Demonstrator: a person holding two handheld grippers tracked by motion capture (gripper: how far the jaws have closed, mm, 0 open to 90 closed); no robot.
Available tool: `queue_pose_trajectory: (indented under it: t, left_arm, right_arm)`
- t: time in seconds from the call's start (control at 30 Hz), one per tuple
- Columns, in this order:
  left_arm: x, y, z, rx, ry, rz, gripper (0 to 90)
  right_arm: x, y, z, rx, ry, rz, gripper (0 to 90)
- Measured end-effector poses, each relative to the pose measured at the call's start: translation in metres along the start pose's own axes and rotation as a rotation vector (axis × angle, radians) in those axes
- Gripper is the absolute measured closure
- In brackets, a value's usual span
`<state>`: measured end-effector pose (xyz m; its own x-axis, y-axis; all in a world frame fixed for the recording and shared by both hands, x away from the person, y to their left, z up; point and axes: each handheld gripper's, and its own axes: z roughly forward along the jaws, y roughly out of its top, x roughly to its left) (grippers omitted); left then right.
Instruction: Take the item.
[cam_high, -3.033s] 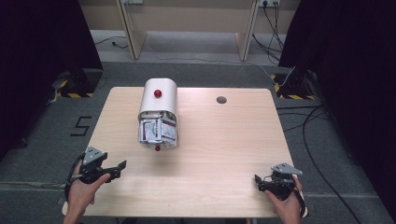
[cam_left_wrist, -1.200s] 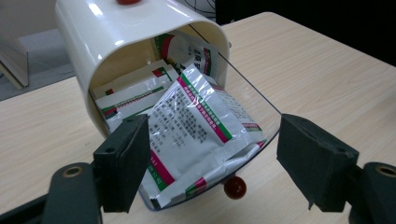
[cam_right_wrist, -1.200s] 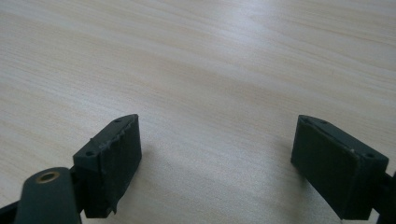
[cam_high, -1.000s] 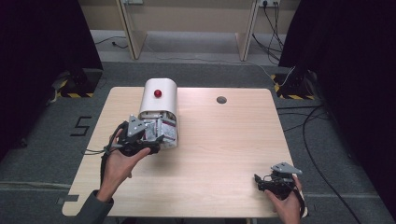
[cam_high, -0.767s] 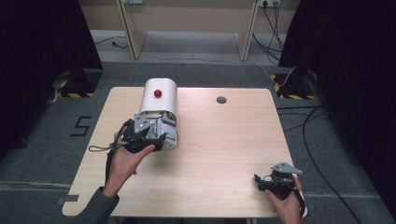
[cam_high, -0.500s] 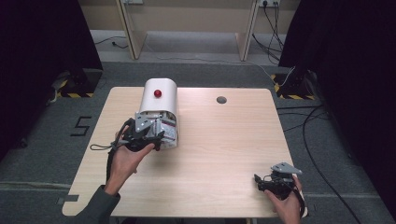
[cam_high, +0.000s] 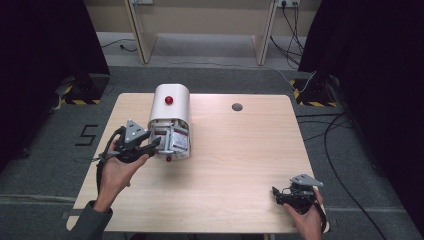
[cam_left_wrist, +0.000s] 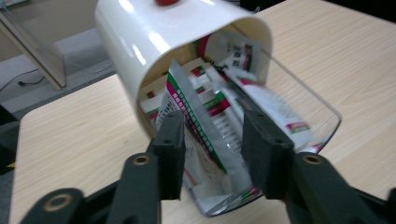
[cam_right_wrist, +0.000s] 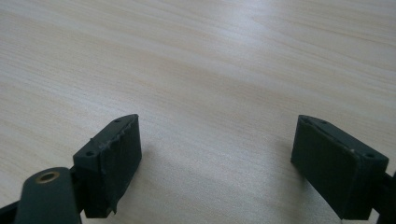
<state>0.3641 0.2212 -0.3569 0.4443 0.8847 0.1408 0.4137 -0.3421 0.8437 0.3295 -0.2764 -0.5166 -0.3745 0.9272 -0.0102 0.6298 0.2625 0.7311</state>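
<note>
While the right gripper (cam_high: 278, 194) sits wide open on the table (cam_high: 240, 150), the left gripper (cam_left_wrist: 212, 140) has been closing around a sachet (cam_left_wrist: 205, 133) in the dispenser (cam_high: 170, 107), not visibly pinching it.

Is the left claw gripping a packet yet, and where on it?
Not clearly: the left claw straddles a sachet's lower end in the dispenser, closing; contact cannot be told.

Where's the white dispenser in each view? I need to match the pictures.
High view: white dispenser lies left of centre on the table, red knob on top.
Left gripper view: upper centre, open mouth full of sachets facing the camera.
Right gripper view: bare table between the open right claw.
Shared landmark: the pale wood table; the red knob links the first two.
</note>
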Motion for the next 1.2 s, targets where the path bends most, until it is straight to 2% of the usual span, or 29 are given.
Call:
queue_pose_trajectory:
  t: [0.13,0.33,0.47,0.53,0.57,0.6,0.67,0.77,0.9,1.03,1.2]
  left_arm:
    - [0.005,-0.008,-0.001,0.005,0.000,-0.007,65.0]
    - [0.004,-0.011,0.002,0.006,-0.002,0.009,71.2]
    - [0.004,-0.013,0.005,-0.010,0.009,0.024,82.8]
    - [0.004,-0.013,0.004,-0.018,0.013,0.038,85.0]
    - [0.004,-0.013,0.004,-0.018,0.013,0.038,85.5]
    - [0.002,-0.013,0.001,-0.030,0.021,0.063,85.7]
    - [0.001,-0.010,-0.002,-0.044,0.027,0.079,85.9]
    - [0.001,-0.005,-0.010,-0.054,0.014,0.096,86.0]
    - [0.002,-0.002,-0.018,-0.072,0.000,0.094,86.1]
    - [0.008,0.002,-0.032,-0.099,-0.037,0.080,86.1]
    - [0.014,0.003,-0.042,-0.110,-0.057,0.070,86.1]
  right_arm:
    - [0.000,0.000,0.000,0.000,0.000,0.000,16.6]
    - [0.000,0.000,0.000,0.000,-0.001,-0.001,16.6]
    - [0.000,0.000,0.000,-0.001,-0.001,-0.003,16.6]
    - [0.000,0.000,0.000,-0.001,-0.001,-0.002,16.6]
    - [0.000,0.000,0.000,-0.001,-0.001,-0.002,16.6]
    - [0.000,0.000,0.000,0.000,0.000,-0.001,16.6]
    - [0.000,0.000,0.000,-0.001,0.000,0.000,16.6]
    - [0.000,0.000,0.000,-0.001,0.000,-0.001,16.6]
    - [0.000,0.000,0.000,-0.001,0.000,0.000,16.6]
    - [0.000,0.000,0.000,-0.001,0.000,0.000,16.6]
    - [0.000,0.000,0.000,0.000,0.001,0.000,16.6]
